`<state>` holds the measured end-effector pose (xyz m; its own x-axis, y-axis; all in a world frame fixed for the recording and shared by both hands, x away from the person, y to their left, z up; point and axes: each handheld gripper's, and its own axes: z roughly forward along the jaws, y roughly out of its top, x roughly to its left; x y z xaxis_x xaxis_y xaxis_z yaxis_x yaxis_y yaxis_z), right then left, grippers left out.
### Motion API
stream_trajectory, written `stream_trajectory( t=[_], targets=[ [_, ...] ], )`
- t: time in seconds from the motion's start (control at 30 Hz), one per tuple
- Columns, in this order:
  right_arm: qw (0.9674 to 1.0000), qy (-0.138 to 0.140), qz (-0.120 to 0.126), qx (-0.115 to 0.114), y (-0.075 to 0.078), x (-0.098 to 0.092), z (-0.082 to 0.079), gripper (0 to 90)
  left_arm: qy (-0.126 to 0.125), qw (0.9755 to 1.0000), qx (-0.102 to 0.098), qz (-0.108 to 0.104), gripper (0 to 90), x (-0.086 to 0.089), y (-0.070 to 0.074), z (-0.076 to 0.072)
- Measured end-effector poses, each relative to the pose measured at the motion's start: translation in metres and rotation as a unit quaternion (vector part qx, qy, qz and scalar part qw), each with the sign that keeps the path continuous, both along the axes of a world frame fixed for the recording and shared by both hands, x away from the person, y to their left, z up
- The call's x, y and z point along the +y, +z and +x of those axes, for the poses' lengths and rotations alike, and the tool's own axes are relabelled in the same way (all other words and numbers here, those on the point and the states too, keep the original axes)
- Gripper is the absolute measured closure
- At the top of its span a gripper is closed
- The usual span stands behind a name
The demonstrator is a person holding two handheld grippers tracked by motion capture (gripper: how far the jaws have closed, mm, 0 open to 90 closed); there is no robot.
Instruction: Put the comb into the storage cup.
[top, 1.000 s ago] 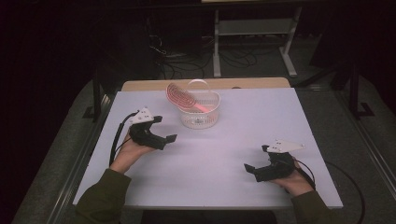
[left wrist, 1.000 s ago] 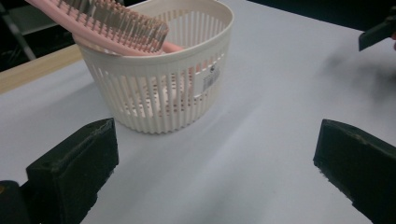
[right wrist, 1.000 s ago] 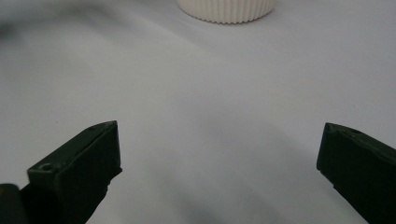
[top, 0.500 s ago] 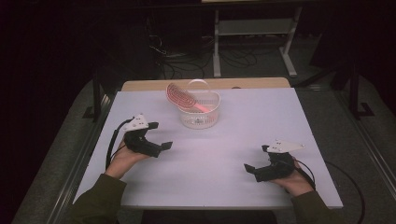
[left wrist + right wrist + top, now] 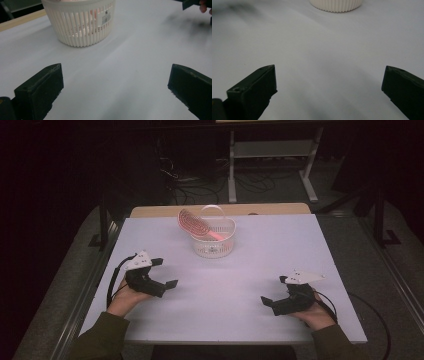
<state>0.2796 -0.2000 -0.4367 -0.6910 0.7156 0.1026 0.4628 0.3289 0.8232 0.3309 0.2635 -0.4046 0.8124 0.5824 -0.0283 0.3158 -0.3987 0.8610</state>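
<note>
The right gripper [image 5: 273, 291] rests low on the white table [image 5: 240, 270] with its jaws spread wide and nothing between them, and the left gripper [image 5: 165, 272] gapes just as wide and empty. Ahead of both, nearer the left one, stands the white slatted basket [image 5: 214, 244]. A pink brush [image 5: 192, 223], probably a hairbrush, leans out over its rim.

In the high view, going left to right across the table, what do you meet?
left gripper → pink hairbrush, leaning out of the white basket → right gripper. Both grippers are open and hold nothing, low over the white table.
</note>
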Motion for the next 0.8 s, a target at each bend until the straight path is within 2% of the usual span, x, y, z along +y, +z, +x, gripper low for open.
stream_trajectory(
  t=[0.13,0.47,0.67,0.8],
  targets=[
    [1.0,-0.003,0.003,0.0,0.0,-0.001,0.0,0.0,0.004,1.0,0.004,0.0,0.0,0.004,-0.004,-0.007],
    [1.0,0.0,0.0,0.002,-0.001,0.002,0.002,0.0,-0.008,0.9999,0.011,0.004,0.0,0.008,-0.015,-0.024],
    [1.0,-0.001,-0.001,0.002,-0.001,0.002,0.002,0.0,-0.004,0.9999,0.011,-0.002,0.0,0.011,-0.019,-0.029],
    [1.0,0.0,-0.002,0.0,-0.001,0.001,0.002,0.0,-0.006,0.9998,0.02,0.001,0.0,0.011,-0.023,-0.032]
  ],
)
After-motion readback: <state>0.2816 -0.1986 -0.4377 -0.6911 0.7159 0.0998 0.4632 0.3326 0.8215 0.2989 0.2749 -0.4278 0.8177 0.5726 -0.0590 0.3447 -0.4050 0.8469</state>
